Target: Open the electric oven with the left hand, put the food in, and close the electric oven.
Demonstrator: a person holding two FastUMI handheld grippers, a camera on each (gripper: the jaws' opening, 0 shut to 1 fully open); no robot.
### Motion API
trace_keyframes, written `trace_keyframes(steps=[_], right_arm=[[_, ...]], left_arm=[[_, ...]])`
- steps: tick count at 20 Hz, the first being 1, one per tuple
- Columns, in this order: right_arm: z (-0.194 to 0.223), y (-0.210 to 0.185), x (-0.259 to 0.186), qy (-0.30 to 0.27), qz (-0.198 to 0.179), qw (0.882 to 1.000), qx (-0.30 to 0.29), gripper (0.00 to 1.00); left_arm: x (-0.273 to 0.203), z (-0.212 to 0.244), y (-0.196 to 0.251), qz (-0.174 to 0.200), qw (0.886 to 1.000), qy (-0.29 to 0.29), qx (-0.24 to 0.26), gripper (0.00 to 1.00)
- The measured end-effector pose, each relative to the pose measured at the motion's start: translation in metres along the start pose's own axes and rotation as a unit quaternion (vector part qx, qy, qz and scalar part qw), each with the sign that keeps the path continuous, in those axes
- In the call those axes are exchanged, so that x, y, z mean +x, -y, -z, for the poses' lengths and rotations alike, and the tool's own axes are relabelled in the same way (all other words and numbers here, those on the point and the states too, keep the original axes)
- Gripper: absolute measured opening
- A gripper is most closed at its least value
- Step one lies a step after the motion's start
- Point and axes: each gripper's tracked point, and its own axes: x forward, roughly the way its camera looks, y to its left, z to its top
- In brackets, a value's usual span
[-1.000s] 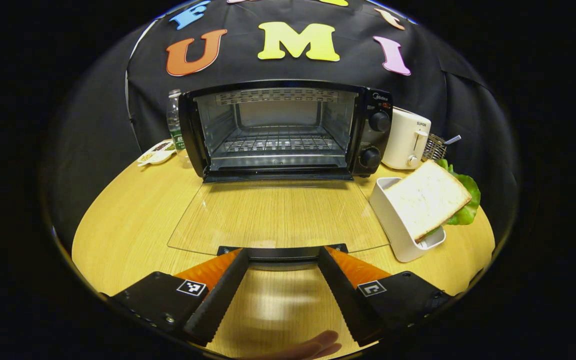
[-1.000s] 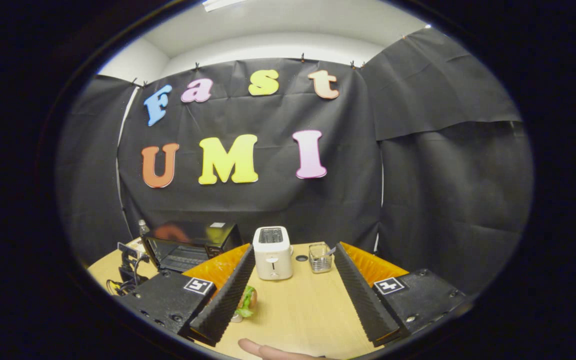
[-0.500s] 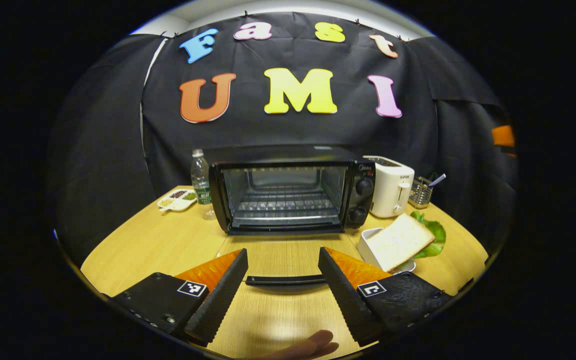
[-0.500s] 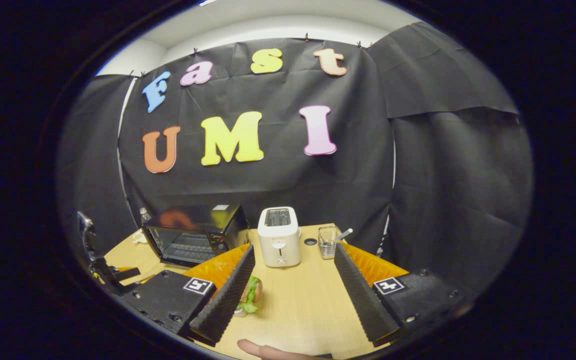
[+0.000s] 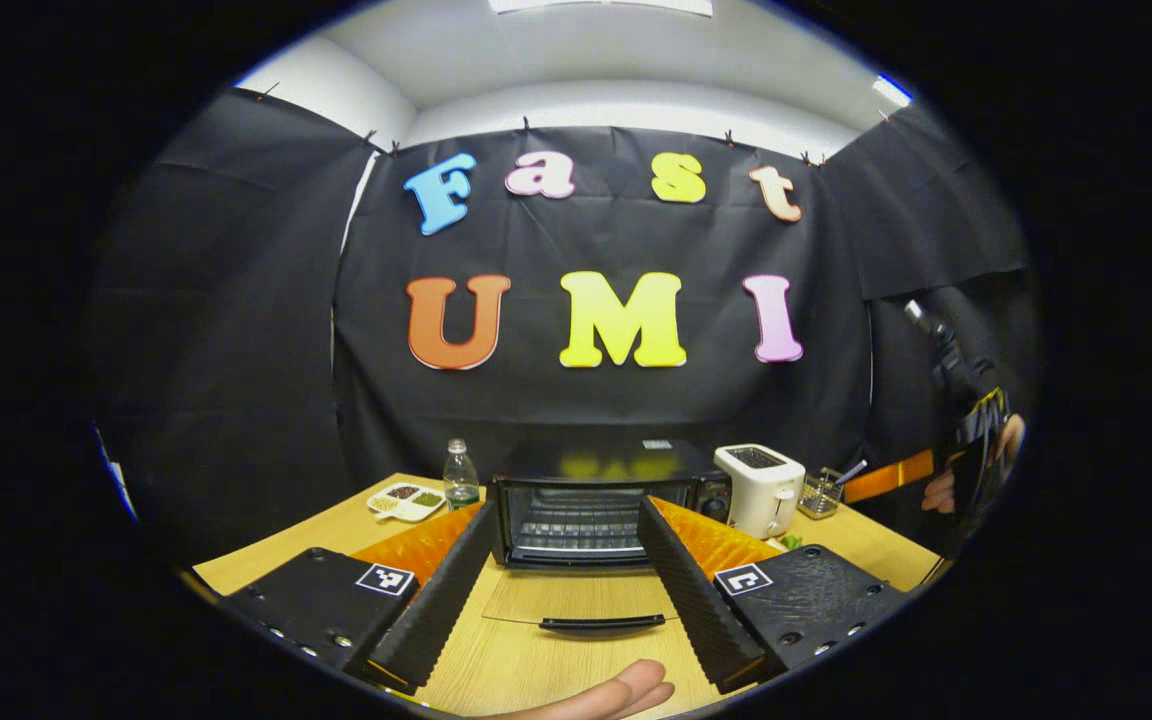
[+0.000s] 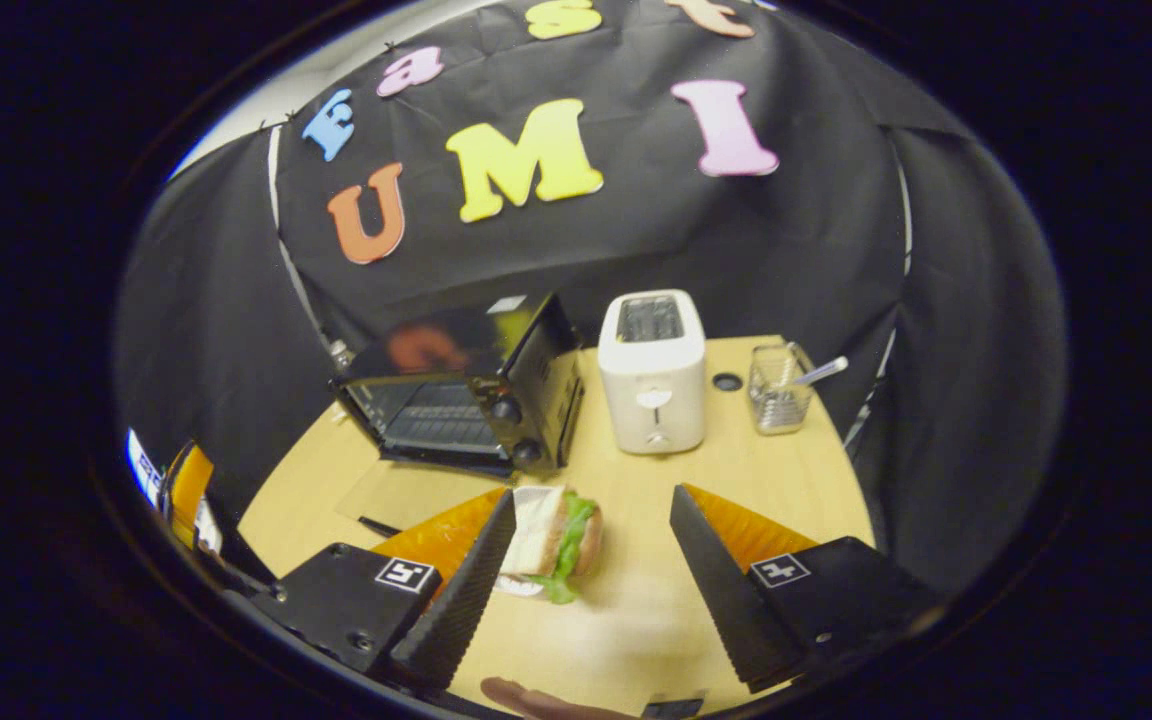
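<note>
left gripper view: left gripper (image 5: pixel 564 590) fingers spread, empty, above table (image 5: pixel 286 545); oven (image 5: pixel 601 505) door (image 5: pixel 581 600) lies flat. right gripper view: right gripper (image 6: pixel 586 590) fingers apart, empty, sandwich (image 6: pixel 556 540) between them, near oven (image 6: pixel 466 400).

Left gripper (image 5: pixel 566 590) and right gripper (image 6: pixel 586 580) both level above the table, fingers spread wide, empty.
</note>
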Motion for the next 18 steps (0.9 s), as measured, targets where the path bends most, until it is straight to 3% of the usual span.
trace_keyframes(steps=[2, 3, 4, 8, 9, 10, 11, 12, 13, 14, 15, 16, 17, 18], right_arm=[[0.018, -0.004, 0.024, -0.067, -0.040, 0.996, 0.033, 0.99], [0.025, -0.004, 0.036, -0.095, -0.055, 0.993, 0.047, 0.87], [0.029, -0.004, 0.046, -0.119, -0.068, 0.989, 0.054, 0.87], [0.042, 0.011, 0.083, -0.179, -0.079, 0.977, 0.079, 0.84], [0.047, 0.011, 0.088, -0.202, -0.089, 0.971, 0.095, 0.84], [0.051, 0.009, 0.092, -0.221, -0.107, 0.963, 0.114, 0.84], [0.053, 0.006, 0.097, -0.236, -0.126, 0.953, 0.142, 0.84], [0.055, 0.005, 0.105, -0.249, -0.136, 0.944, 0.169, 0.94], [0.060, 0.001, 0.109, -0.263, -0.152, 0.935, 0.184, 0.79], [0.066, -0.004, 0.110, -0.278, -0.165, 0.927, 0.190, 0.81], [0.066, -0.007, 0.111, -0.280, -0.176, 0.922, 0.201, 0.60], [0.066, -0.011, 0.110, -0.276, -0.181, 0.922, 0.202, 0.44], [0.065, -0.010, 0.106, -0.272, -0.182, 0.924, 0.200, 0.41], [0.063, -0.013, 0.103, -0.266, -0.181, 0.924, 0.206, 0.43]], left_arm=[[-0.013, -0.013, 0.001, 0.006, 1.000, 0.021, -0.006, 0.93], [-0.017, -0.014, 0.001, 0.011, 1.000, 0.021, -0.006, 0.93], [-0.021, -0.014, -0.001, 0.012, 1.000, 0.019, -0.002, 0.93], [-0.029, -0.015, -0.017, -0.010, 1.000, 0.010, 0.024, 0.93], [-0.029, -0.015, -0.021, -0.014, 1.000, 0.009, 0.025, 0.93], [-0.029, -0.016, -0.021, -0.015, 1.000, 0.009, 0.023, 0.84], [-0.028, -0.017, -0.021, -0.015, 1.000, 0.011, 0.020, 0.93], [-0.028, -0.018, -0.023, -0.016, 1.000, 0.013, 0.018, 0.93], [-0.027, -0.019, -0.024, -0.016, 1.000, 0.015, 0.015, 0.93], [-0.027, -0.020, -0.023, -0.014, 1.000, 0.019, 0.014, 0.93], [-0.028, -0.022, -0.021, -0.012, 1.000, 0.022, 0.014, 0.84], [-0.029, -0.023, -0.019, -0.008, 1.000, 0.026, 0.016, 0.93], [-0.029, -0.023, -0.017, -0.004, 0.999, 0.027, 0.018, 0.93], [-0.031, -0.021, -0.015, -0.001, 0.999, 0.026, 0.019, 0.93]])
